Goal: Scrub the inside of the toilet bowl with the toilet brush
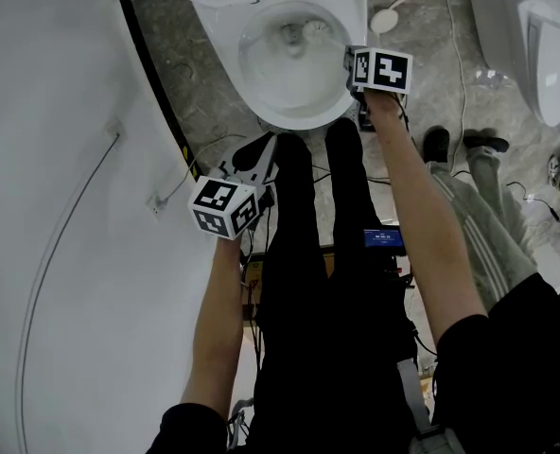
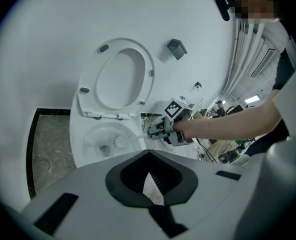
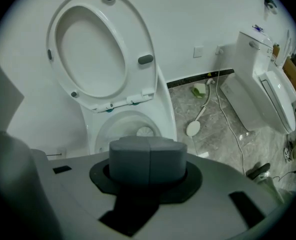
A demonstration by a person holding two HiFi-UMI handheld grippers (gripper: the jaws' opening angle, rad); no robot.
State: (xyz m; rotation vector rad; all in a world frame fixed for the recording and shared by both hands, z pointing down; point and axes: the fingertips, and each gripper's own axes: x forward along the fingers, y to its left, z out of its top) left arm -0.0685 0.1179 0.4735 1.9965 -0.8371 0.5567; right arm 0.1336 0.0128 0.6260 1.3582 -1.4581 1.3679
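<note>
The white toilet bowl [image 1: 261, 112] [image 2: 80, 134] [image 3: 169, 119] stands against the wall with its seat [image 2: 149, 69] [image 3: 134, 49] raised. The toilet brush has its white bristled head [image 1: 315, 30] [image 2: 119, 142] [image 3: 145, 132] down inside the bowl near the drain. My right gripper [image 1: 348, 64] [image 2: 155, 130] [image 3: 148, 145] hovers at the bowl's right rim, shut on the brush's thin white handle [image 2: 136, 136]. My left gripper [image 1: 264, 154] [image 2: 150, 176] hangs back in front of the bowl, open and holding nothing.
A second toilet [image 1: 550, 45] [image 3: 268, 94] stands to the right. A white round object on a cord [image 1: 384, 19] [image 3: 193, 129] lies on the marble floor. Another person's shoes [image 1: 469, 145] are close on the right. My own legs [image 1: 308, 216] stand before the bowl.
</note>
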